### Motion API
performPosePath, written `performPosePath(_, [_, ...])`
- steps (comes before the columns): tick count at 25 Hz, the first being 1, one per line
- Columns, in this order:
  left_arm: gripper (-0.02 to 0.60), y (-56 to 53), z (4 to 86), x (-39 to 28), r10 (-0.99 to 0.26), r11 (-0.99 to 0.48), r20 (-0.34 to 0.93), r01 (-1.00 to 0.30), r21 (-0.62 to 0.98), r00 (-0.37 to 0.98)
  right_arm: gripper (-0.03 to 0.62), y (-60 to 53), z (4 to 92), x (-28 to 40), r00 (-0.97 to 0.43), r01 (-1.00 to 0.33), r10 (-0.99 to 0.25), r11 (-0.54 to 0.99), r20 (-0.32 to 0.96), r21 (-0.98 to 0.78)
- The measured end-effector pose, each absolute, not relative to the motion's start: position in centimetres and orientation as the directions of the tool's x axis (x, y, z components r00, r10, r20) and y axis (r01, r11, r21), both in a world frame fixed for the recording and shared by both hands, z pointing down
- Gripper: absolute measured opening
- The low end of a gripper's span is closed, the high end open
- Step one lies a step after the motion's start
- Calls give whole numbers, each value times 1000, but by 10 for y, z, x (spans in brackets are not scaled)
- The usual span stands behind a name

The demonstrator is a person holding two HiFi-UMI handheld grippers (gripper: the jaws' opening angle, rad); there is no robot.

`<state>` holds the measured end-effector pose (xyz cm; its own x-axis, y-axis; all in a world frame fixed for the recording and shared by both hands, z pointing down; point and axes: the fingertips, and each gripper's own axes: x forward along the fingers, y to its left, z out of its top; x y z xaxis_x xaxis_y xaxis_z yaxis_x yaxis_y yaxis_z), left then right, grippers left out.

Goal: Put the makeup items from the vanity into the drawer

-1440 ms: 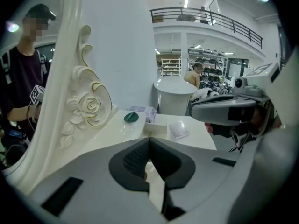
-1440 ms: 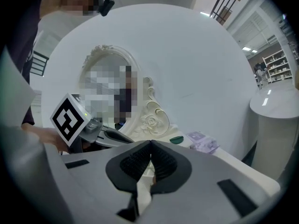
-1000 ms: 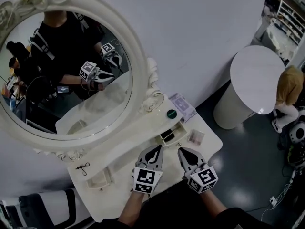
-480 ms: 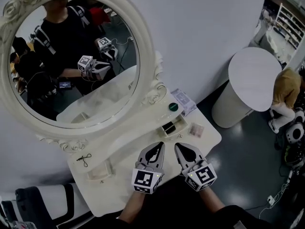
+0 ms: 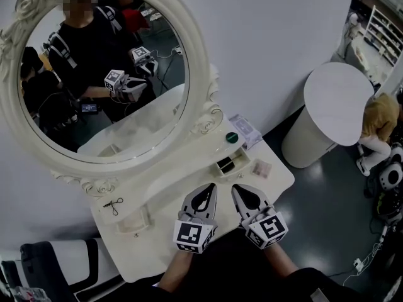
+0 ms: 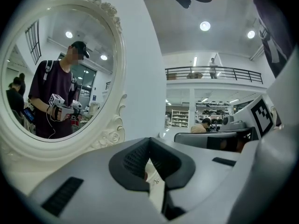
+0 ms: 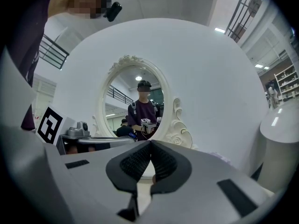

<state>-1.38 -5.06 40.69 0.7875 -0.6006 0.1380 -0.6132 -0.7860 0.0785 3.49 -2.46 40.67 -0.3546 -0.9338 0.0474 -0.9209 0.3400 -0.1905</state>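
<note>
Holds left gripper and right gripper side by side over vanity, both pinched tight on nothing, near open drawer.

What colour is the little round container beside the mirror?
Dark green round container, clearest in the head view.

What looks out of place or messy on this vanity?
Nothing looks spilled or damaged. The left drawer and right drawer stand open, and loose items lie scattered on top: a scissor-like tool, a green round item and a pinkish flat case.
</note>
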Motion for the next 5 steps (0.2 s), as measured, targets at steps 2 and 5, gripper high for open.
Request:
performPosePath(2, [14, -51, 407, -14, -601, -786, 138, -613, 79, 787, 23, -26, 407, 35, -358, -920, -932, 343, 49, -189])
performPosePath(5, [14, -51, 408, -13, -600, -786, 140, -613, 79, 788, 23, -27, 408, 36, -359, -920, -932, 344, 50, -189])
